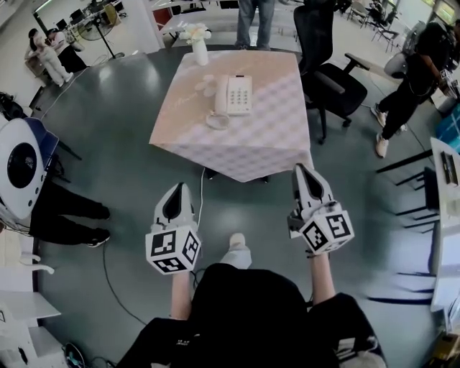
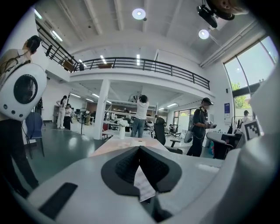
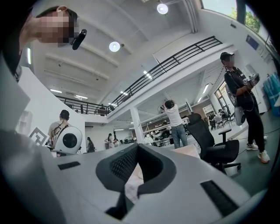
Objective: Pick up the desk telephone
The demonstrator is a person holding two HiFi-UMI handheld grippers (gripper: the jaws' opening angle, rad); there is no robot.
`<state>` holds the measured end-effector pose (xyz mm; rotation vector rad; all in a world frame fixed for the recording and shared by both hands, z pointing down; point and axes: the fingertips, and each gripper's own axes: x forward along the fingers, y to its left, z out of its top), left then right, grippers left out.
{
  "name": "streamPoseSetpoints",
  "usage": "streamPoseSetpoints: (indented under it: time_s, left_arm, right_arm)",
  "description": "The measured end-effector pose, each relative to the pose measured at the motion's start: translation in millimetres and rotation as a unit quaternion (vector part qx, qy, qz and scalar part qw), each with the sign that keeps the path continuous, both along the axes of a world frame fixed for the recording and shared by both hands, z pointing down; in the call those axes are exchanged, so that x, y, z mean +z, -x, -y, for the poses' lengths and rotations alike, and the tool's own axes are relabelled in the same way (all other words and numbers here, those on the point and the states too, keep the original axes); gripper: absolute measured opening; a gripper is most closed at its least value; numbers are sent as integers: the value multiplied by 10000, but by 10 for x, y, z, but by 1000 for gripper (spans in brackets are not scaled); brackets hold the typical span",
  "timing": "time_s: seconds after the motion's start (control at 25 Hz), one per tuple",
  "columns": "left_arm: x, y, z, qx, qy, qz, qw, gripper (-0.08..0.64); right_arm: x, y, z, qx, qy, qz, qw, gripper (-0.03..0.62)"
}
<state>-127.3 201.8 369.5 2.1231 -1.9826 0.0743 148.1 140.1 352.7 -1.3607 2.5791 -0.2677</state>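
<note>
Black-clad and seen from above, the person holds the left gripper and the right gripper out over a grey floor, one white shoe between them. Both claws are clenched on nothing: each gripper view shows its dark pads meeting at the tips, with only checked cloth showing behind them. Just ahead stands the table under that pale checked cloth, its near corner between the two grippers. Only the head view shows the desk telephone, a white set lying near the middle of the tabletop, handset on its left side and coiled cord in front. A white vase of flowers stands at the far left corner; the left gripper view catches it too. The black office chair beside the table's right edge appears large in the right gripper view. Beyond the table a bystander in jeans stands facing away.
</note>
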Motion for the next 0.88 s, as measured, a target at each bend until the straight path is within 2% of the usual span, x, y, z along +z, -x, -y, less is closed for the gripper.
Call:
streamPoseSetpoints:
  time_s: [0.44, 0.88]
  left_arm:
    - [134, 239, 1005, 366, 87, -157, 9992, -2]
    - [352, 422, 1445, 501, 316, -305, 9978, -2]
  right_arm:
    - [162, 186, 828, 386, 239, 54, 9990, -6]
    - [360, 350, 1216, 544, 520, 84, 9971, -8]
